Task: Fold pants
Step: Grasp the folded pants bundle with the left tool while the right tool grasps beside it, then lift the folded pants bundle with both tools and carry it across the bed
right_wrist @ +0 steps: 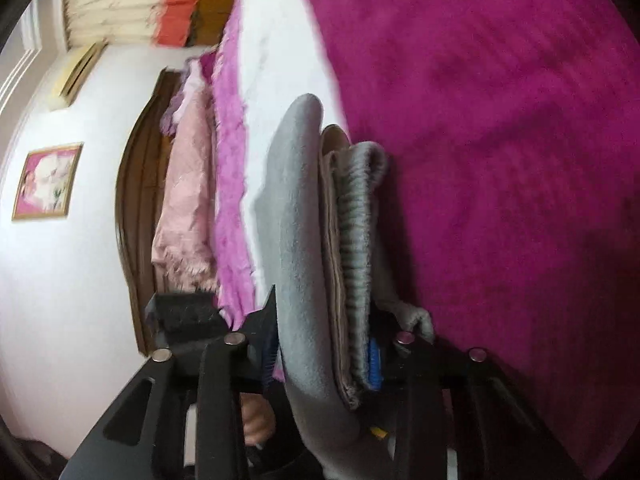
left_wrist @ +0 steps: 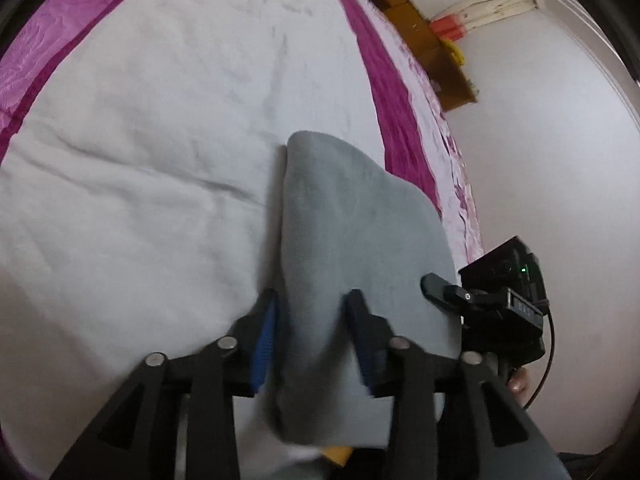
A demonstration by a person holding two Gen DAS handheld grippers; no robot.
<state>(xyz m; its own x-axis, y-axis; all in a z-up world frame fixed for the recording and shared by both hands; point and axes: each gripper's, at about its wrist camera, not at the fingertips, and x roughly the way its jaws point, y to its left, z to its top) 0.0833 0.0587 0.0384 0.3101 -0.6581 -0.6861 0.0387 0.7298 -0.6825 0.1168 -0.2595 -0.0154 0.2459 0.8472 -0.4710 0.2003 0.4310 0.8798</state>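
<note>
Both grippers, left (left_wrist: 312, 332) and right (right_wrist: 324, 356), clamp the soft grey folded fleece pants (left_wrist: 360, 232).

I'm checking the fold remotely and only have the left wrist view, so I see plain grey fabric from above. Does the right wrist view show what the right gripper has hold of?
Observer: Yes. The right gripper is shut on the grey pants, clamping several stacked layers edge-on.
Operator: Any detail of the pants I'm missing?
Observer: A ribbed knit band, probably the waistband or a cuff, lies in the stack, with a beige inner lining beside it.
Operator: What is behind the bed on that side?
Observer: A framed pink picture hangs on the white wall, next to a dark wooden headboard.
</note>
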